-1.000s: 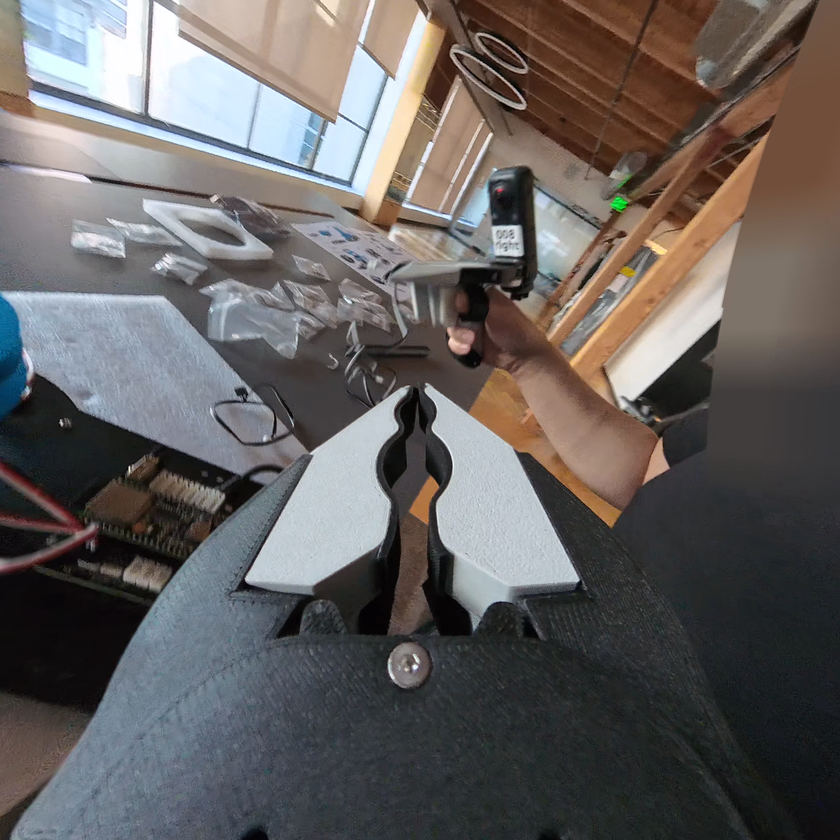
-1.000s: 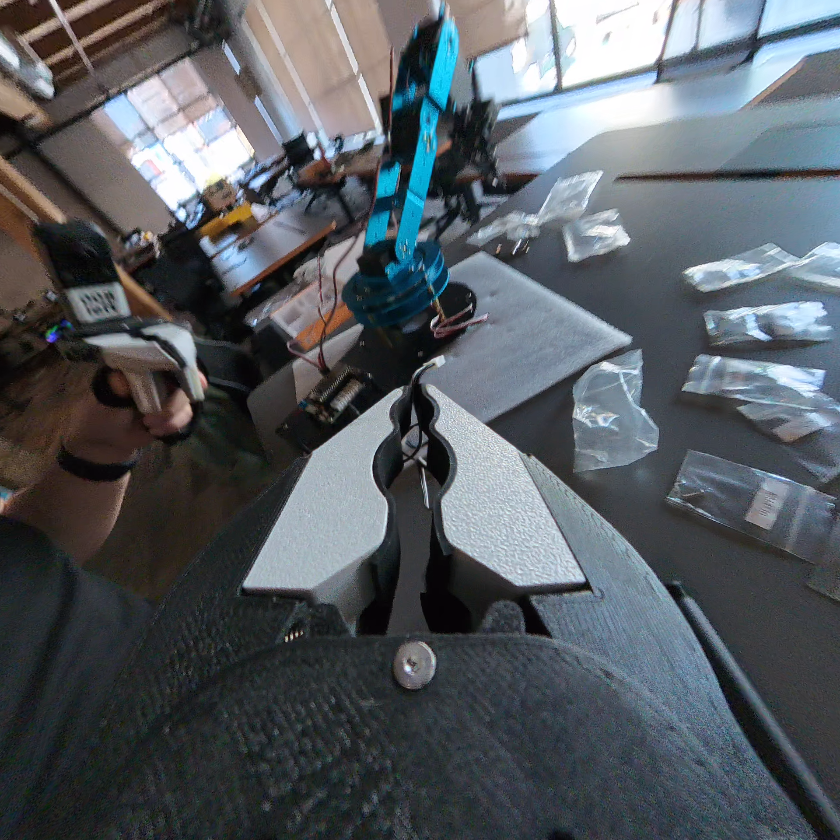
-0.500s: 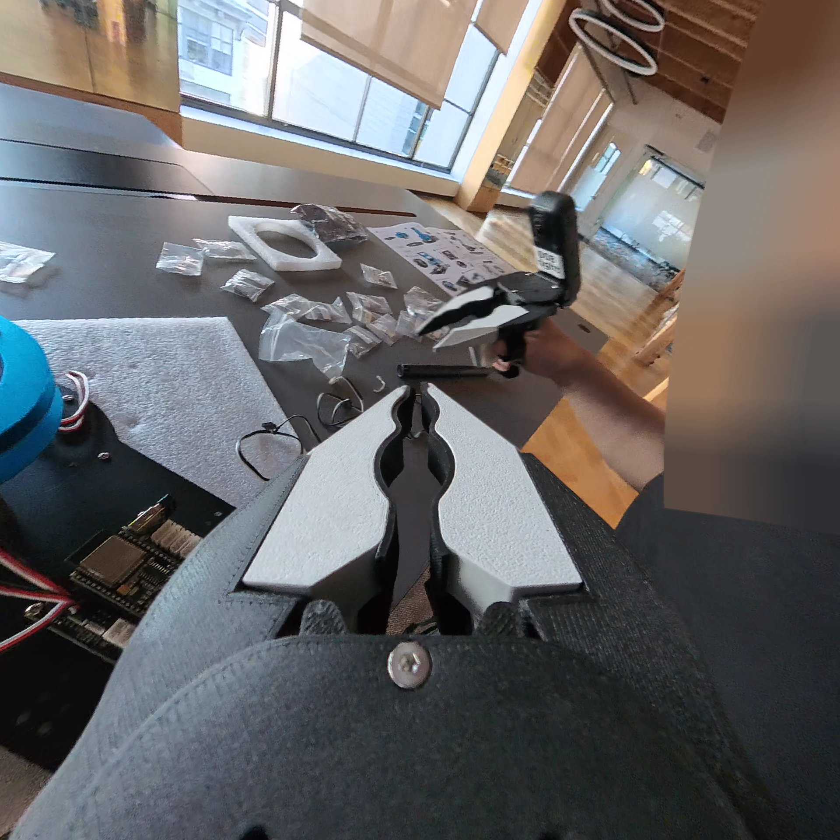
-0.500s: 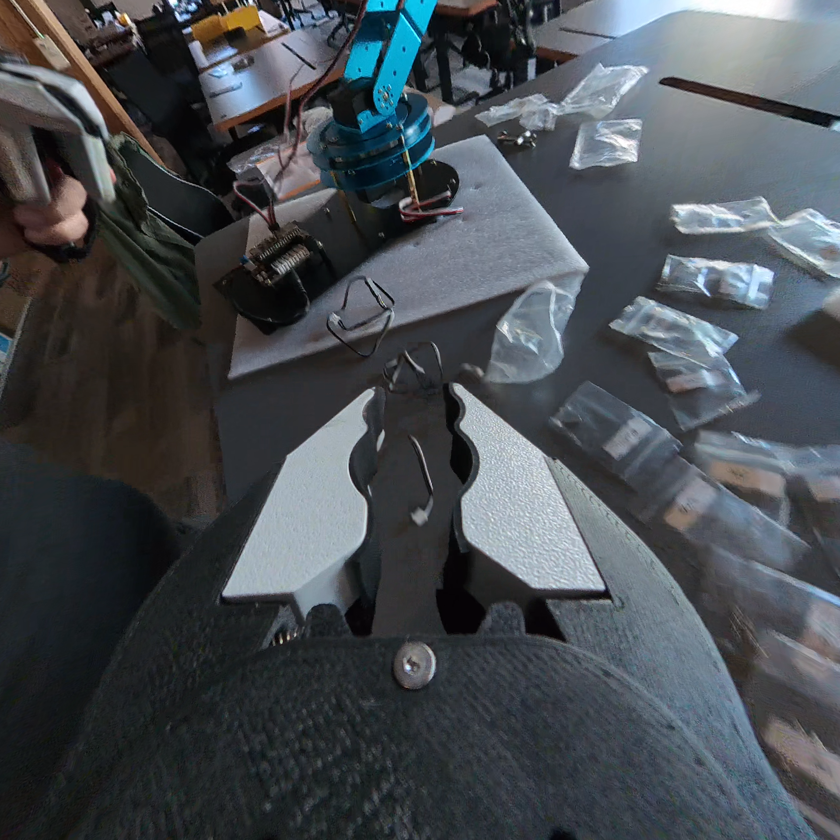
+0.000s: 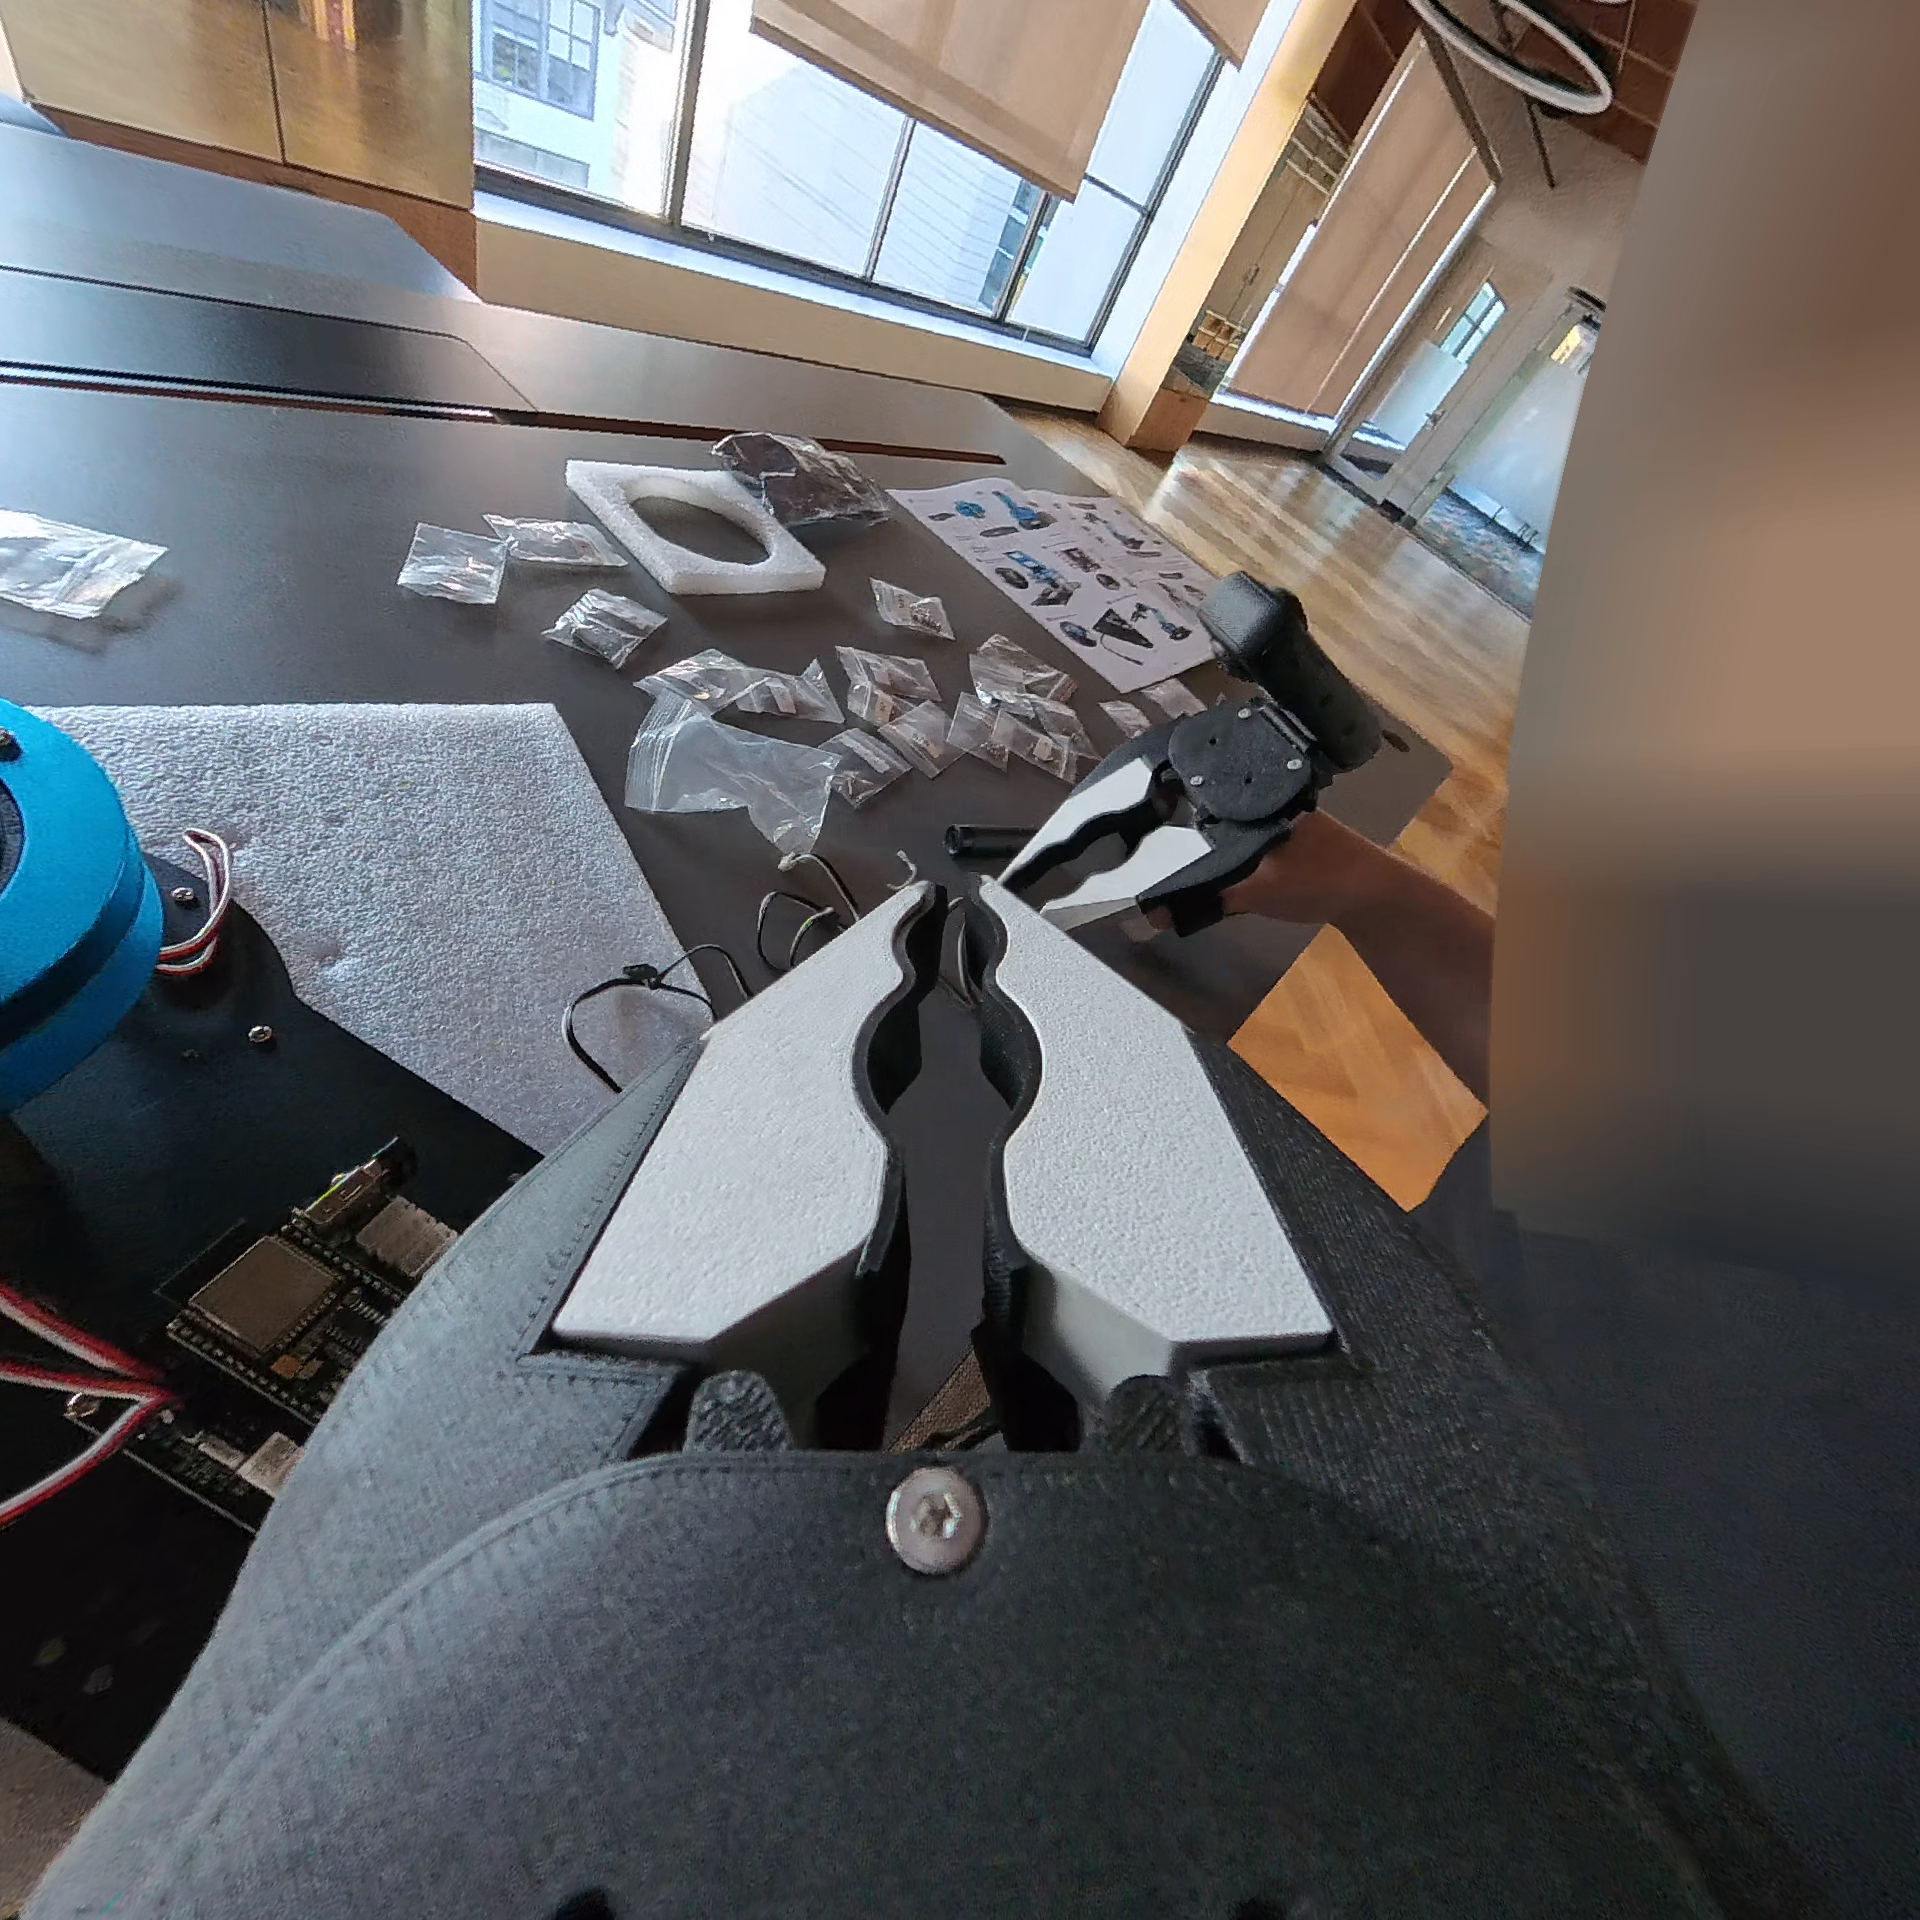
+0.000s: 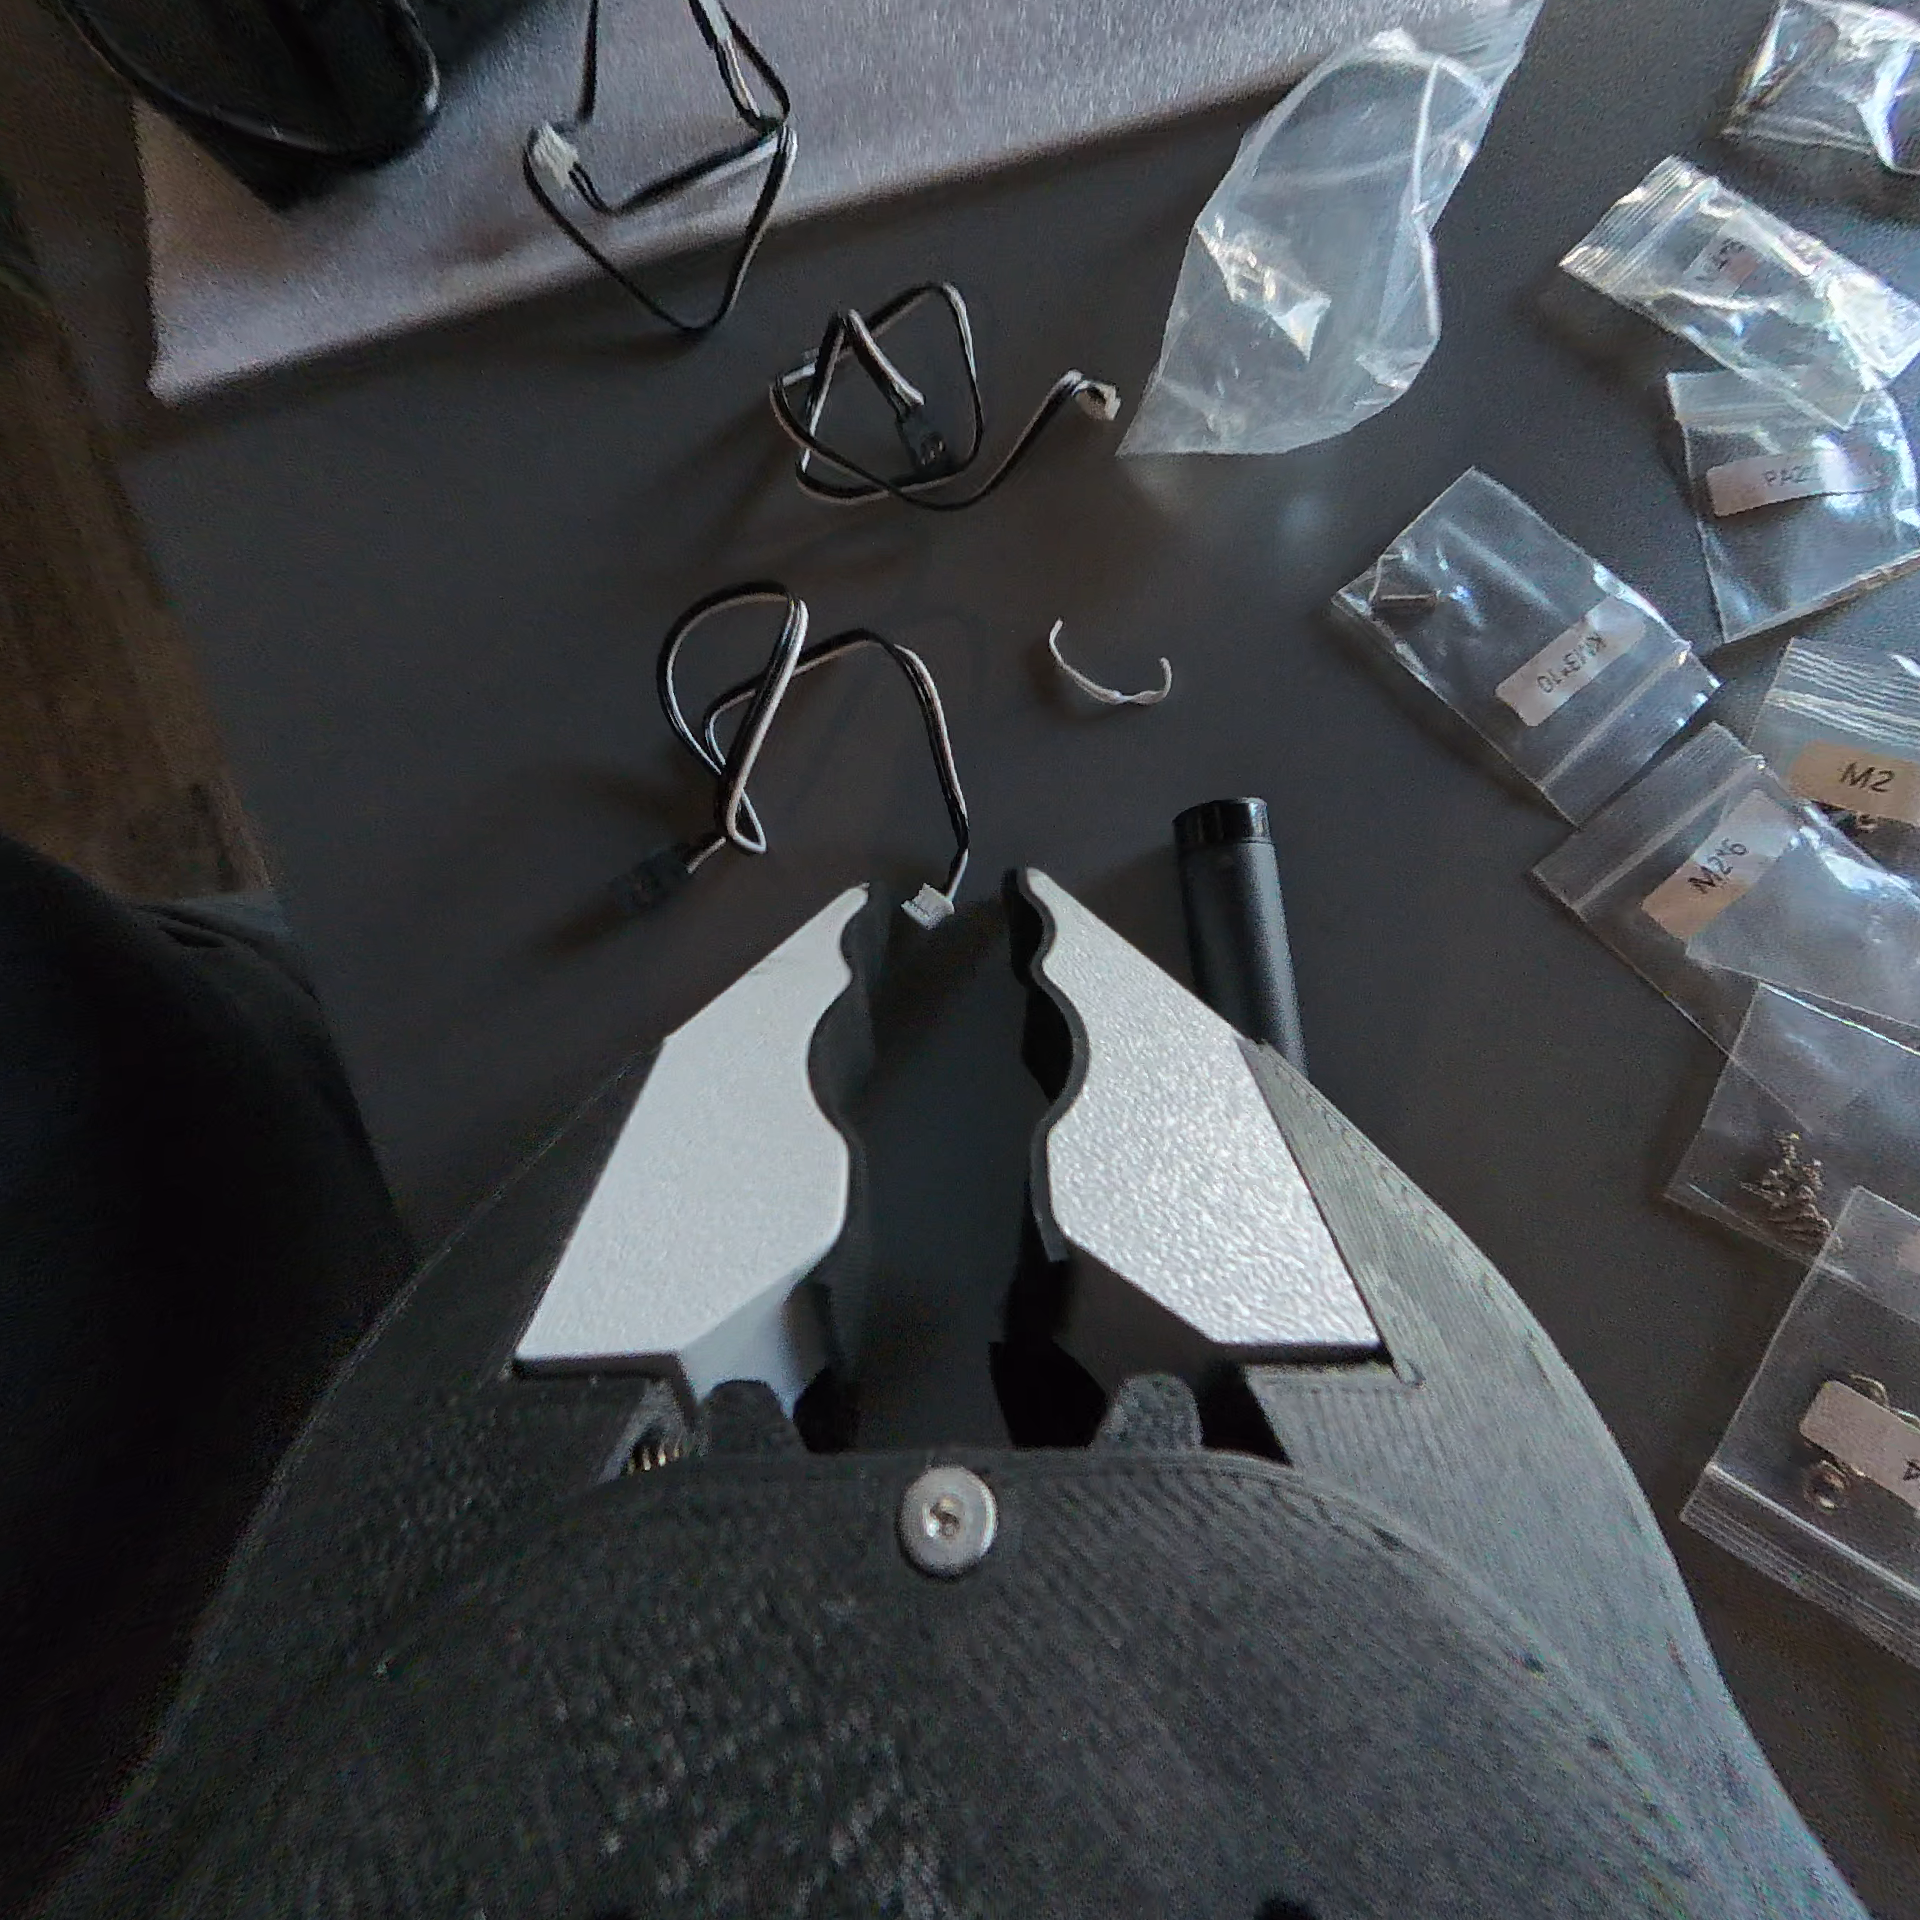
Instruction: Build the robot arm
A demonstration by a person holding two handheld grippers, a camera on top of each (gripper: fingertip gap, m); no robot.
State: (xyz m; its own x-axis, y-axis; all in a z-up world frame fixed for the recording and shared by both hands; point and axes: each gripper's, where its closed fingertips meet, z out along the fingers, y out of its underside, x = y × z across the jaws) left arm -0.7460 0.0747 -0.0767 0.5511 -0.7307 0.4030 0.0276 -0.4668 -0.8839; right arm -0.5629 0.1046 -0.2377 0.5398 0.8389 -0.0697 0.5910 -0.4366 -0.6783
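My right gripper [image 6: 943, 883] is open, pointing down at the dark table [image 6: 416, 582]. The white connector [image 6: 925, 909] of a looped black-and-white cable [image 6: 821, 717] lies between its fingertips, loose on the table. A black cylinder [image 6: 1236, 914] lies just right of its right finger. My left gripper [image 5: 954, 891] is shut and empty, held above the table's near edge. The right gripper [image 5: 1023, 899] also shows in the left wrist view, just beyond the left one's tips. A second cable [image 6: 883, 426] and a white twist tie [image 6: 1107, 686] lie farther out.
Several small clear bags [image 6: 1558, 665] of parts lie to the right, with an empty bag [image 6: 1309, 270]. To the left a foam sheet [image 5: 416, 862] carries a blue robot base [image 5: 52, 894] and a circuit board [image 5: 301, 1309]. A white foam frame [image 5: 686, 540] and a printed sheet [image 5: 1070, 571] lie farther back. One gripper's finger ends stand about 25 cm off the other's. From my right tips it is roughly 4 cm to the black cylinder [image 6: 1236, 914]; from my left, 30 cm. The right tips stand about 4 cm off the white twist tie [image 6: 1107, 686].
My right gripper was shut on the cable's connector, then swung down to the table and opened. The cable now lies on the table. My left gripper stayed shut and turned slightly.
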